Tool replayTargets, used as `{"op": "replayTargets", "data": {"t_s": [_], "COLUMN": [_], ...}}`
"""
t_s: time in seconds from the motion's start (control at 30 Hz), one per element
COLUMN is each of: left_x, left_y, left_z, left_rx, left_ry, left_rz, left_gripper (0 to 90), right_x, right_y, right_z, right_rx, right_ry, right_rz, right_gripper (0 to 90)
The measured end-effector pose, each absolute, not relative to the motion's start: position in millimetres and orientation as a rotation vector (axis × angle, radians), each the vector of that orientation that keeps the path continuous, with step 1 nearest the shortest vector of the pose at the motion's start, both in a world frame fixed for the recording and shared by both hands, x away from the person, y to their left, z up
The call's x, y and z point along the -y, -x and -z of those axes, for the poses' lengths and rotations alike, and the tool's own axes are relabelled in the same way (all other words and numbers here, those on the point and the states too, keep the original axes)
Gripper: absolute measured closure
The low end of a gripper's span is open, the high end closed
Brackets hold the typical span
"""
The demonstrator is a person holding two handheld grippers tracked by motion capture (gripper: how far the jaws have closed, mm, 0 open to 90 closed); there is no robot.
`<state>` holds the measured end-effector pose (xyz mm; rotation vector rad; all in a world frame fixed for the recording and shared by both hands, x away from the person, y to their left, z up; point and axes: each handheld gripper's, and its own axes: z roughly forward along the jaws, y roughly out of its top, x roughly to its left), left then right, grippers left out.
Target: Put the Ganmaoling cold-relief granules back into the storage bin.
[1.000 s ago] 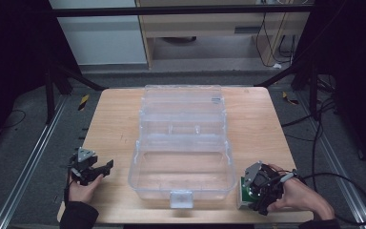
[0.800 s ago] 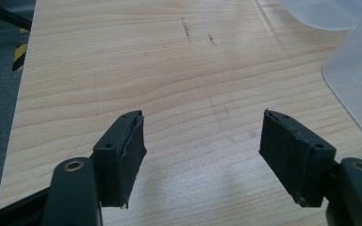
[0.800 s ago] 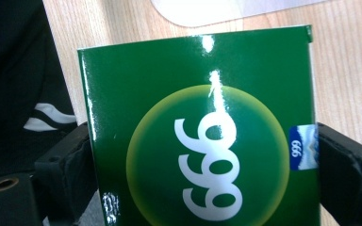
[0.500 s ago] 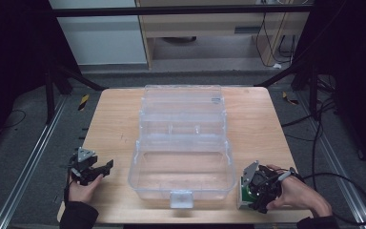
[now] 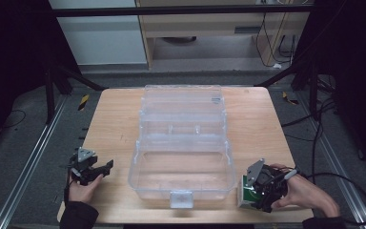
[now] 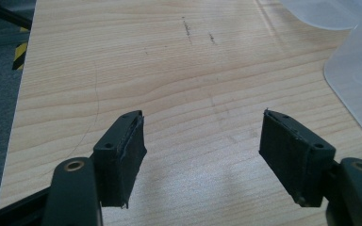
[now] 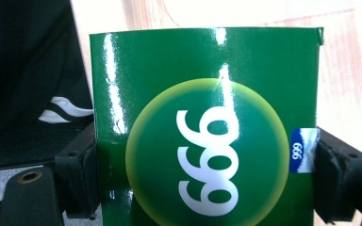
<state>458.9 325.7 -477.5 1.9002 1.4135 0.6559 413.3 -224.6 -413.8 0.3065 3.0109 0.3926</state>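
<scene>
A: How far along does the work look?

B: Early, I'd judge. The right claw [image 5: 253,198] has just been closing, and in the right gripper view its pads press on both sides of the green box [image 7: 207,127], so the pick-up is made. The box is at the near right corner of the tabletop [image 5: 114,129], just beside the clear plastic case [image 5: 183,143]; whether it is off the wood I cannot tell.

A: And what is left?

B: The case stands open in the middle of the tabletop, lid laid back toward the far edge, and I can see nothing inside it. If the box is meant for it, carrying it over, setting it down and letting go are all yet to come. Shutting the lid may follow.

A: What about the other hand?

B: The left claw [image 5: 106,166] sits near the near left corner, a little apart from the case. In the left gripper view its jaws stand wide apart with only bare wood between them, so it grips nothing.

A: Give me the count.

B: One green box, with a white "999" in a yellow-rimmed circle on its face. One clear case, with one latch tab [image 5: 181,198] at its near wall. Two claws, one to each hand. Nothing else lies on the wood.
</scene>
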Motion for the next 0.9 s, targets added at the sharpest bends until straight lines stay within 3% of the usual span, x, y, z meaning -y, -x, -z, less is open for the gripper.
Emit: {"op": "replayTargets", "data": {"t_s": [0.43, 0.9], "left_x": [-326.1, -326.1], "left_y": [-459.1, -459.2], "left_z": [477.7, 477.8], "left_rx": [-1.417, -1.417], "left_ry": [-1.897, -1.896], "left_rz": [-0.655, -0.653], "left_gripper": [30.8, 30.9], "right_x": [220.1, 203.3], "right_y": [-406.4, -416.2], "right_z": [355.8, 322.8], "right_rx": [-2.947, -2.932], "right_ry": [-0.253, -0.247], "right_rz": [-0.47, -0.492], "right_gripper": [16.2, 16.4]}}
